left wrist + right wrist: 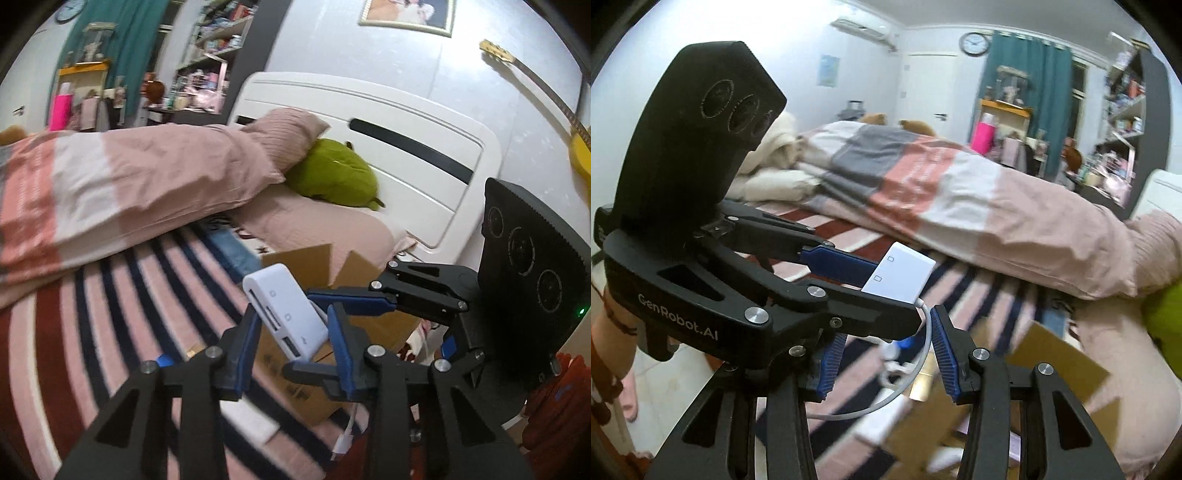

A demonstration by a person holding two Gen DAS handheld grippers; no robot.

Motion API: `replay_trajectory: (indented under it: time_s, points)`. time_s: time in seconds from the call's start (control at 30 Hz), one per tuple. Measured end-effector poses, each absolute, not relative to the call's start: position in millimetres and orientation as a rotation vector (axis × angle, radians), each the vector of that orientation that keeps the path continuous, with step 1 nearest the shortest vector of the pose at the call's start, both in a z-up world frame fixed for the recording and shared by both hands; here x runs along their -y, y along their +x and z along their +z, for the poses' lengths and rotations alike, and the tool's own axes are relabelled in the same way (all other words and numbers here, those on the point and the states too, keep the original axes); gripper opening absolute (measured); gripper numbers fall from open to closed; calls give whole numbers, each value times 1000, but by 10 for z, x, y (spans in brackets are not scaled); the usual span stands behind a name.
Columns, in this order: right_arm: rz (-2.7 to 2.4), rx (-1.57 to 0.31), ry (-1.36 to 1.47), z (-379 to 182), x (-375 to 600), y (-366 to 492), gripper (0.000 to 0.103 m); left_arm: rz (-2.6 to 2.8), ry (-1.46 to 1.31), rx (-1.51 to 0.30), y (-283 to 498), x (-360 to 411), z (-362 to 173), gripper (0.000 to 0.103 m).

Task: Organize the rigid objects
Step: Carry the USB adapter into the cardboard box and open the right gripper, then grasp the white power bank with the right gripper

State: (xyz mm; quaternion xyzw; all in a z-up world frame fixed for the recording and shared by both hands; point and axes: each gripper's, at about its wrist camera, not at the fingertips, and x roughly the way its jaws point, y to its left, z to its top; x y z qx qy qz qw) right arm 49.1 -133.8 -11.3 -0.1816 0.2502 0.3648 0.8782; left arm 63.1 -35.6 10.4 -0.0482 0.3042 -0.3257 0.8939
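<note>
Striped cloth – the bed cover (110, 314) – fills the left of the left wrist view, and nothing of the task lies on that stretch.

Toward the middle, the left gripper (293, 314) holds a white adapter (286, 317) up off the bed. Its blue pads (245, 350) sit against the adapter's two long sides, with the port face turned to the camera. The right wrist view agrees: one blue finger lies along the adapter's flat back and a black one runs under it.

Behind and below the adapter stands an open cardboard box (306, 262) on the cover, flaps up. The adapter hangs in the air in front of it, not yet over the opening.

From the right comes the right gripper (888, 321). Its fingers are narrowly apart and bracket the adapter's cable end, one behind and one under the lower corner. I cannot tell whether they press on it or only stand beside it. The white cable (916, 373) leaves that end, loops down between the right pads and trails off toward the bed.

My reading is a handover in mid-air, with the left side now carrying the adapter. The next move would need the right fingers to come clear of the adapter and cable without tugging. Then the left can carry it over the box and lower it in. The loose cable is the thing to watch – it could catch on a flap or on a finger and drag the adapter askew.
</note>
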Motion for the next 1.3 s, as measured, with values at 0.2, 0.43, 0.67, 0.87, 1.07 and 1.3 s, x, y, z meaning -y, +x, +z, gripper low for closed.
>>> replay_trajectory:
  time_s: [0.2, 0.43, 0.67, 0.87, 1.07, 1.3]
  points:
    - [651, -552, -367, -66, 1827, 672, 41, -765, -71, -686, 988, 916, 105, 31]
    - [562, -634, -335, -161, 2275, 894, 41, -796, -23, -752, 1233, 1396, -11, 31]
    - [541, -700, -312, -297, 2450, 981, 42, -786, 7, -789, 1309, 1495, -107, 41]
    - [520, -755, -316, -399, 2424, 1020, 57, -743, 8, -758, 1232, 1337, -42, 82]
    - [542, -726, -330, -314, 2259, 846, 57, -660, -4, -706, 1018, 935, 94, 82]
    - [682, -655, -367, -200, 1688, 500, 57, -511, -51, -646, 677, 180, 139, 83]
